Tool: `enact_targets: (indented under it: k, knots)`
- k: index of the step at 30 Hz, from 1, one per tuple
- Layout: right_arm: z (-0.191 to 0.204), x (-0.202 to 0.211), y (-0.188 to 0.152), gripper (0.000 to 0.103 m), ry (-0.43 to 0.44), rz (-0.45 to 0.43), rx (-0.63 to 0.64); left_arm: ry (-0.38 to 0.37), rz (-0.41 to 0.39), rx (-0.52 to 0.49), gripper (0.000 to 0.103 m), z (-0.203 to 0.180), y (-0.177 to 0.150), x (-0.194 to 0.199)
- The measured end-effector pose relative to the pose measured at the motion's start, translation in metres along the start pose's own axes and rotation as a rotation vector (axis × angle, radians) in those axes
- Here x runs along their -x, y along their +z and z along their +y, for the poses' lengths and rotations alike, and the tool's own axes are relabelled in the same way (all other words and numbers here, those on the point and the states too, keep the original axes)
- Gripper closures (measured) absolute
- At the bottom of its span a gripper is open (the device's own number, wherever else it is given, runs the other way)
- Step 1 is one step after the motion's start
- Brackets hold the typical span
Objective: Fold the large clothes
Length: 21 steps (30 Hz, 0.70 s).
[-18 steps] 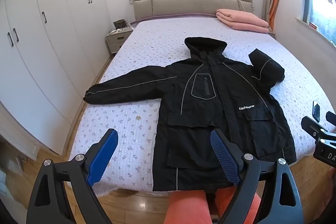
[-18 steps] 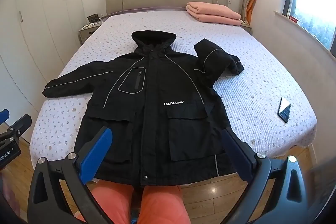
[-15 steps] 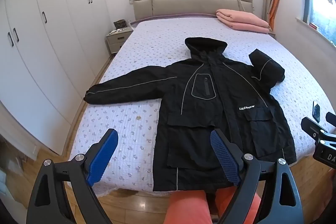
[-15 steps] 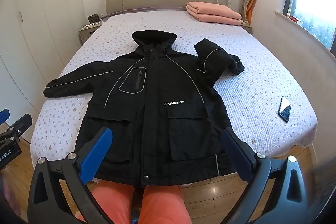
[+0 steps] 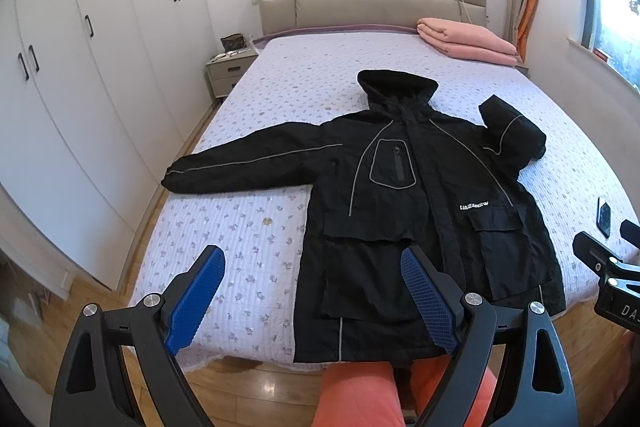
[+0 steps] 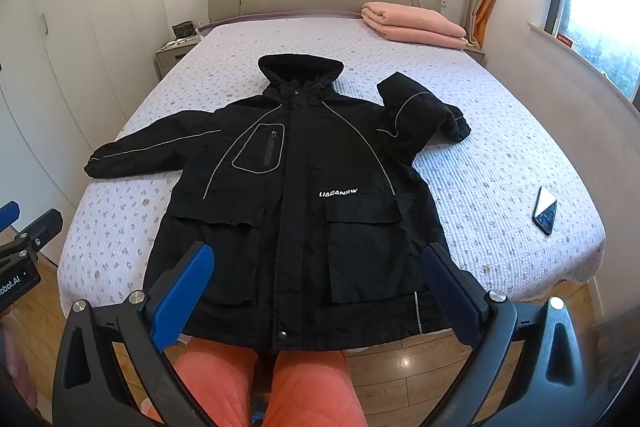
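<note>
Right now a black hooded jacket (image 6: 296,195) lies front-up on the bed (image 6: 500,163), its hem hanging over the foot edge. One sleeve is stretched out flat toward the wardrobe (image 5: 80,67), the other is bent back on itself near the hood. The left tongs (image 5: 312,291) and the right tongs (image 6: 316,287) both hang above the hem, spread wide and pinching nothing. A phone (image 6: 545,210) lies on the bed beside the jacket, and a folded pink blanket (image 6: 412,25) rests near the headboard.
</note>
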State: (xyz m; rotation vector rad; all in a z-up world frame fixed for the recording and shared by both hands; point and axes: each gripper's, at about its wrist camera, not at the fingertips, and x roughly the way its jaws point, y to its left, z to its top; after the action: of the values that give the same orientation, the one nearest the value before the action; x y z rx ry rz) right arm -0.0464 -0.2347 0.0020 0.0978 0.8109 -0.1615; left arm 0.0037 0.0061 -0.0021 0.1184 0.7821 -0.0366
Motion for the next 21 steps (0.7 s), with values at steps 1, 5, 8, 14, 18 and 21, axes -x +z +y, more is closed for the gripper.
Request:
enact_targets:
  k: [1,5,8,14,18,21]
  knots:
    - [0.001,0.0,0.0,0.0,0.0,0.001,0.0,-0.001,0.0,0.003,0.013,0.0,0.0,-0.001]
    - [0.002,-0.001,-0.001,0.0,0.003,0.005,0.002,0.015,-0.011,-0.007,0.013,-0.001,-0.002,-0.001]
    - [0.002,-0.003,-0.001,0.0,0.004,0.008,0.005,0.013,-0.004,-0.006,0.013,0.0,-0.002,-0.001]
    - [0.006,-0.002,-0.003,0.0,0.014,0.009,0.012,0.009,-0.04,0.013,0.013,0.005,-0.005,0.0]
    - [0.008,-0.002,-0.004,0.0,0.016,0.01,0.015,0.009,-0.037,0.021,0.013,0.008,-0.007,0.0]
    - [0.008,-0.002,-0.004,0.0,0.016,0.011,0.016,0.001,-0.046,0.034,0.013,0.01,-0.007,0.0]
